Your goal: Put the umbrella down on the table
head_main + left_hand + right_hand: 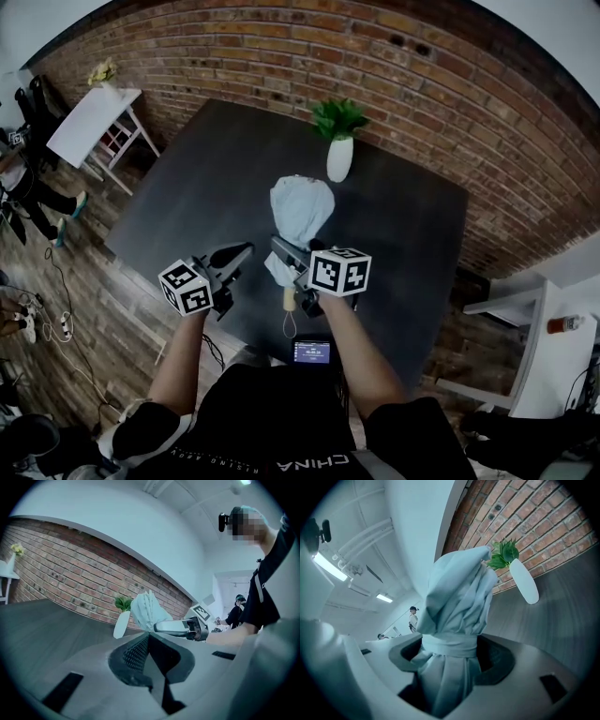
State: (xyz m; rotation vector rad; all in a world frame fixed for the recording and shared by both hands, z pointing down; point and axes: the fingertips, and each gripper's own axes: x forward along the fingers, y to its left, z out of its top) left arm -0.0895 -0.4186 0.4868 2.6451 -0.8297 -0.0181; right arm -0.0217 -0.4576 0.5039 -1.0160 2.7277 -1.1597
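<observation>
Our right gripper (pixel 289 262) is clamping the folded umbrella (pixel 300 204) above the near side of the table (pixel 206 169), our left gripper (pixel 232 256) is hovering closed and empty at its left, and we are judging set-down not yet done.

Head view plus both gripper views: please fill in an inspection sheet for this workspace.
Surface: dark table, mostly bare.
Job's things: folded umbrella, strapped shut, held over the table, not yet laid down.
Clutter: one white vase with a green plant, standing beyond the umbrella near the table's far edge.
Grippers: right gripper shut on the umbrella around its strap; left gripper shut and empty, beside it.
Cables: cables on the wooden floor at left, off the table.
Surroundings: brick wall behind the table; white side table at far left; people in the background.
</observation>
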